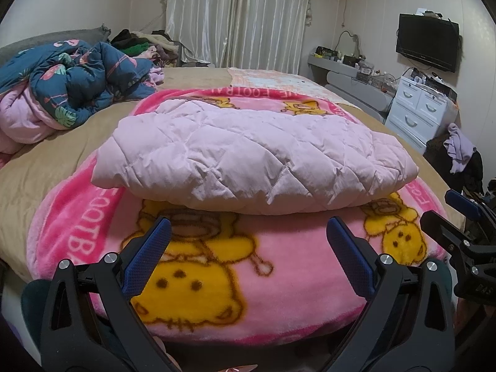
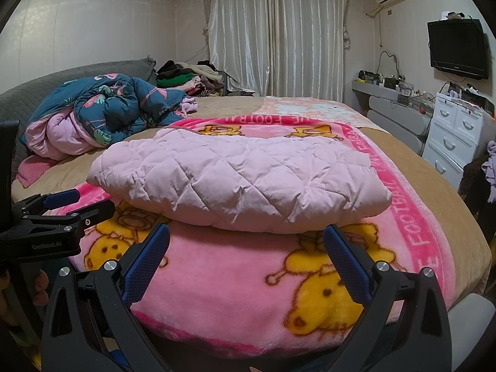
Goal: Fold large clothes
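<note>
A pale pink quilted garment (image 1: 248,155) lies folded into a thick bundle on a pink cartoon blanket (image 1: 217,266) on the bed; it also shows in the right wrist view (image 2: 245,183), on the same blanket (image 2: 235,285). My left gripper (image 1: 248,232) is open and empty, just short of the bundle's near edge. My right gripper (image 2: 246,238) is open and empty, also just before the near edge. The right gripper shows at the right edge of the left wrist view (image 1: 465,217). The left gripper shows at the left of the right wrist view (image 2: 68,204).
A crumpled blue flamingo duvet (image 1: 77,83) lies at the bed's far left. A pile of clothes (image 1: 145,46) sits by the curtains. White drawers (image 1: 418,108), a cluttered shelf and a wall TV (image 1: 427,46) stand on the right. The tan bed sheet (image 1: 46,167) surrounds the blanket.
</note>
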Tool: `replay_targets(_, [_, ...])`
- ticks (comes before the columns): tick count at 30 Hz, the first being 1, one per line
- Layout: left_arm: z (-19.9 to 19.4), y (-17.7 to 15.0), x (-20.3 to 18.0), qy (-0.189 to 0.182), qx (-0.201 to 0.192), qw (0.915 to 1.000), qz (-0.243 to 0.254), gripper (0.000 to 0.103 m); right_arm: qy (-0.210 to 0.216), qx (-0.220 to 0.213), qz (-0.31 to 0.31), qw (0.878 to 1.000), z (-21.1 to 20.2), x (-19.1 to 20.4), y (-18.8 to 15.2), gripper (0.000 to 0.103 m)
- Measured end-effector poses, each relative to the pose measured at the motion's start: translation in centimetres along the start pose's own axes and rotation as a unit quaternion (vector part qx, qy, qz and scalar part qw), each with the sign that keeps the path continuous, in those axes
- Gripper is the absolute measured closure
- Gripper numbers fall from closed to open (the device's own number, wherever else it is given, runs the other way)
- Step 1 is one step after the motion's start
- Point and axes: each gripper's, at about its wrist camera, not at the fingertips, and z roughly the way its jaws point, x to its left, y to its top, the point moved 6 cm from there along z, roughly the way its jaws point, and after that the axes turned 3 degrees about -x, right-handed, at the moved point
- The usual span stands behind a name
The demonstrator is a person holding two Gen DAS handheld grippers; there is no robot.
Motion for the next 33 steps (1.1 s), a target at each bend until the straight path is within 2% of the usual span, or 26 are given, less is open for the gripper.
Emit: replay_targets(33, [-0.11, 0.34, 0.21, 0.0, -0.005, 1.0, 0.003, 0.009, -0.004, 0.001, -0.002, 1.0, 0.18, -0.14, 0.01, 0.004])
